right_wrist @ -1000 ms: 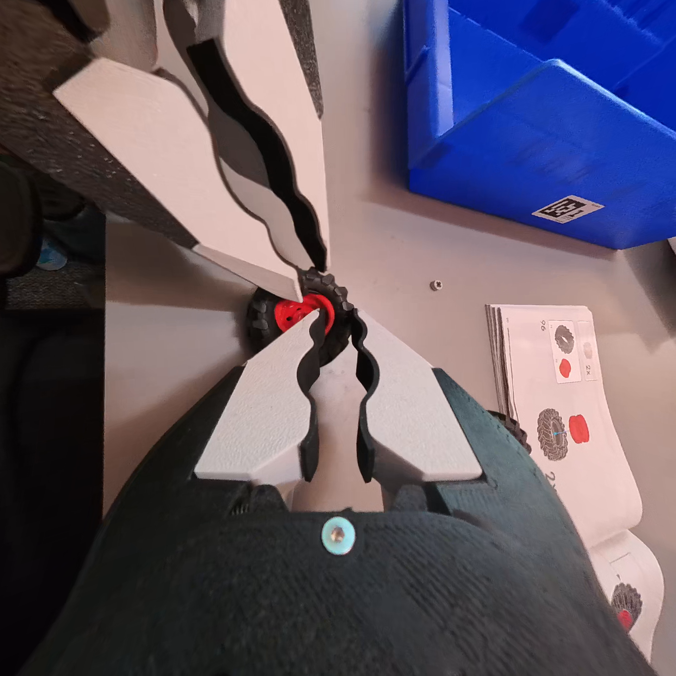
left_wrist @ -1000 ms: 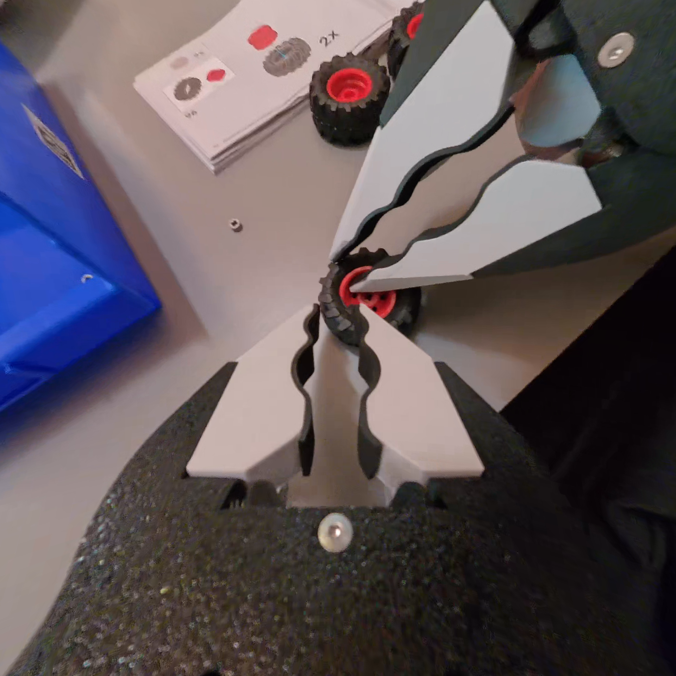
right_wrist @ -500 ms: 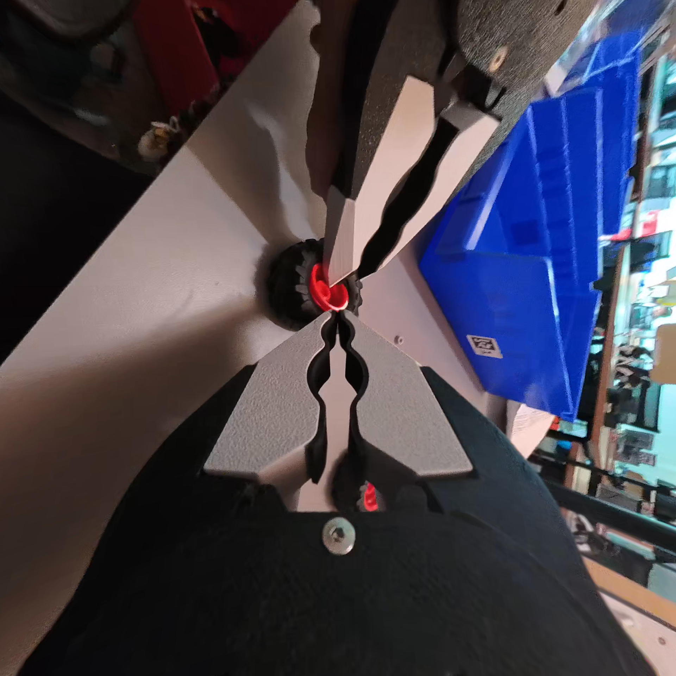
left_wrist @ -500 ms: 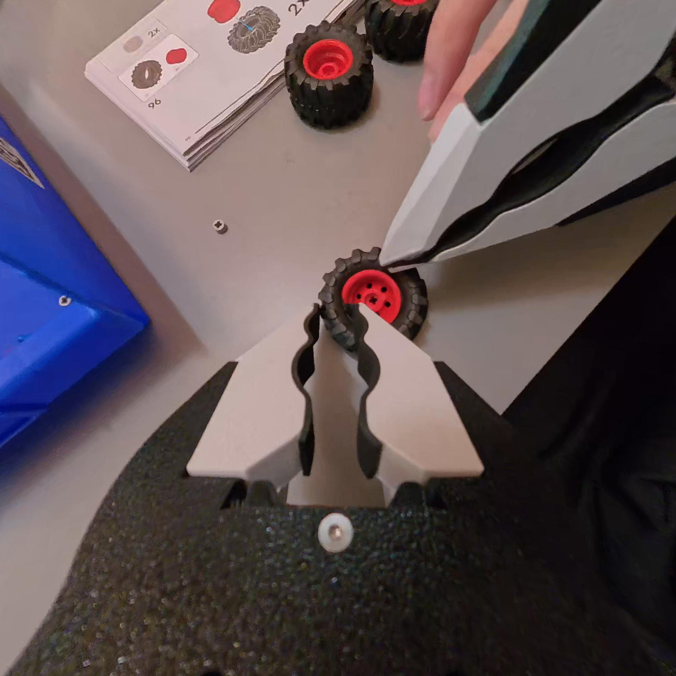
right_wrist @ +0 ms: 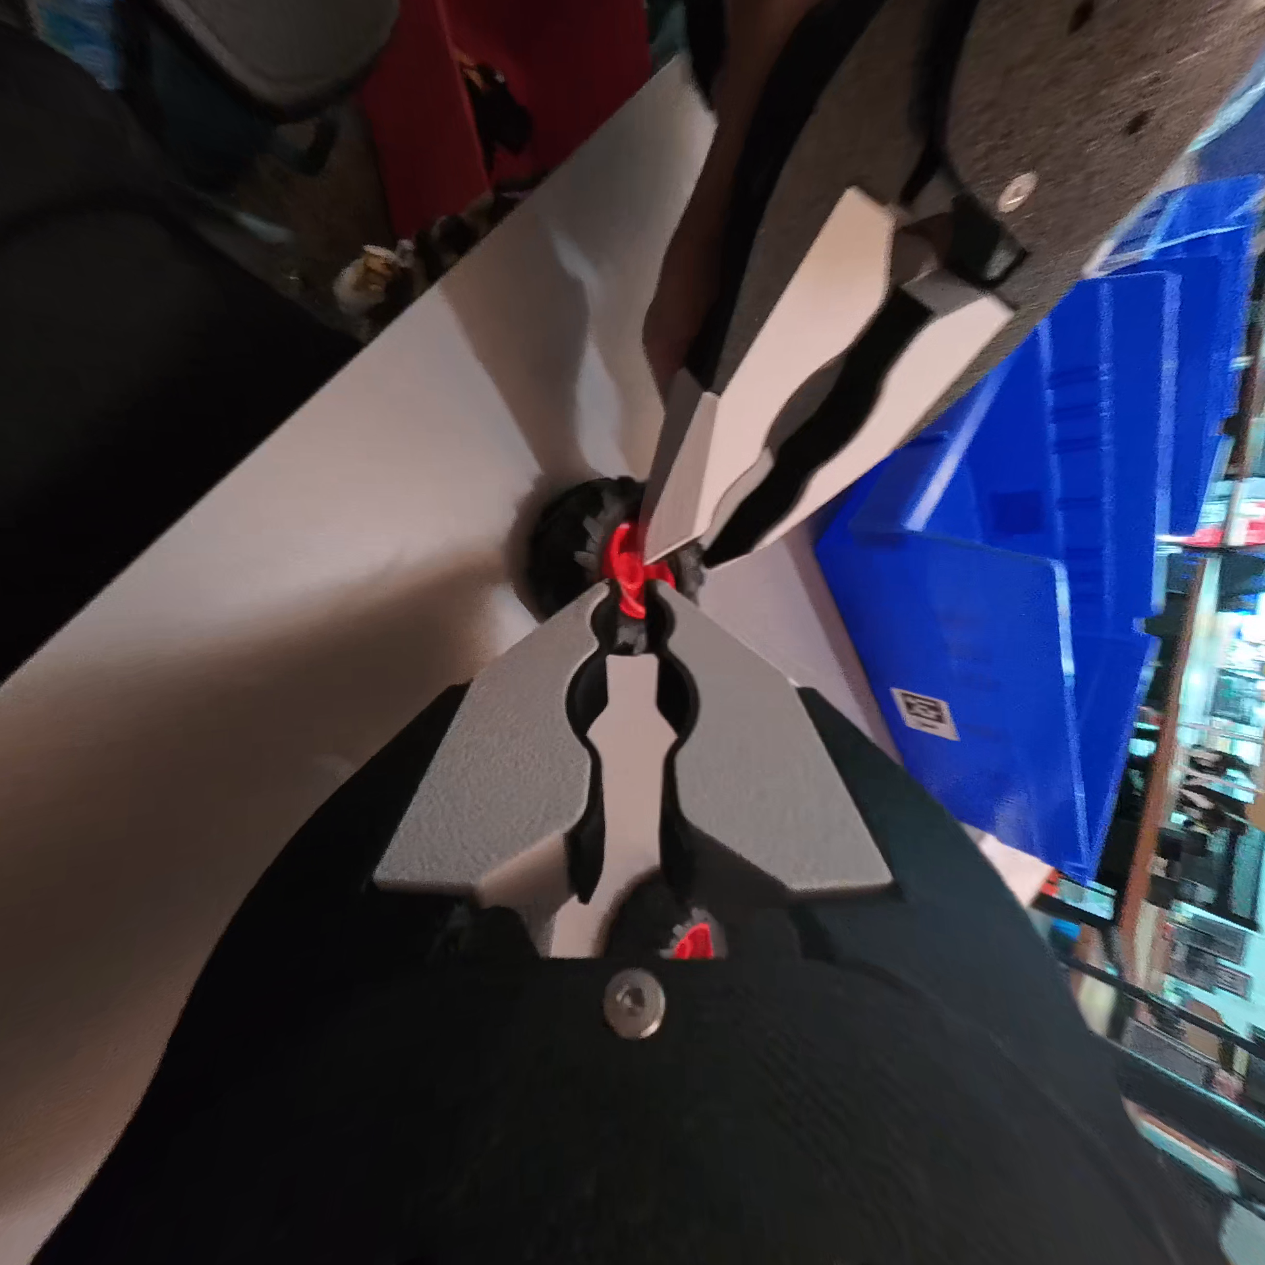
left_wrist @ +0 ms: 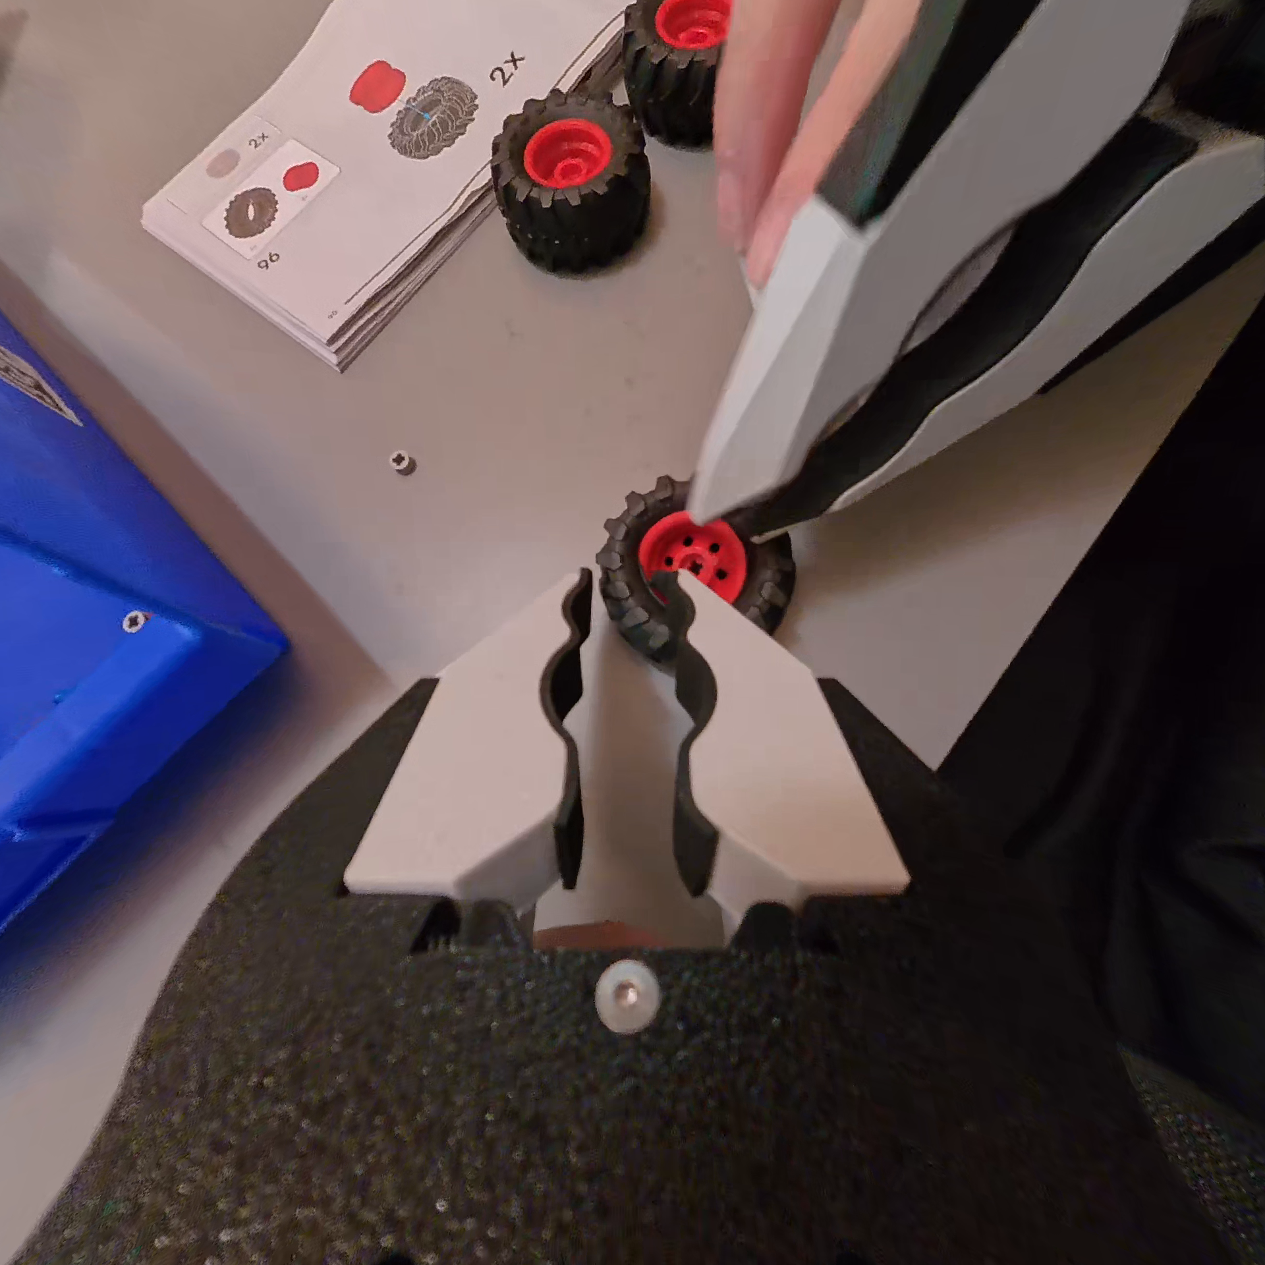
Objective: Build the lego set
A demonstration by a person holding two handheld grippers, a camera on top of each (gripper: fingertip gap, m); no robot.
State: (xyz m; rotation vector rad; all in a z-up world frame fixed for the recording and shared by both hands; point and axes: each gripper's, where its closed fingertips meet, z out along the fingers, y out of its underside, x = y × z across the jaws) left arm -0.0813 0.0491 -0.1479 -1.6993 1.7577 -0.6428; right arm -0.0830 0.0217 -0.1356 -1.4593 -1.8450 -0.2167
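A black tyre with a red rim [left_wrist: 695, 561] lies on the grey table [left_wrist: 547, 383]. My left gripper [left_wrist: 633, 582] comes from below and is shut on the tyre's near wall, one finger outside the tread and one inside by the rim. My right gripper [left_wrist: 729, 524] comes down from the upper right, jaws nearly together, its tips on the wheel's far edge. In the right wrist view the right gripper [right_wrist: 635, 606] pinches the red rim and tyre [right_wrist: 626, 589], and the left gripper [right_wrist: 684, 553] meets it from the upper right.
Two more assembled wheels [left_wrist: 571, 185] [left_wrist: 674, 61] stand by an open instruction booklet [left_wrist: 356, 178]. A small grey piece [left_wrist: 402, 463] lies loose. A blue bin [left_wrist: 103, 650] is at the left. The table edge [left_wrist: 958, 719] is close on the right. A person's fingers [left_wrist: 760, 137] show above. Only a small space, under 4 cm, lies between the two pairs of fingers. From the left gripper's tips to the small grey piece [left_wrist: 402, 463] is close to 9 cm.
My right gripper has tilted from overhead to a low side angle, narrowed its jaws, and now pinches the wheel's far edge. My left gripper has kept its hold on the tyre.
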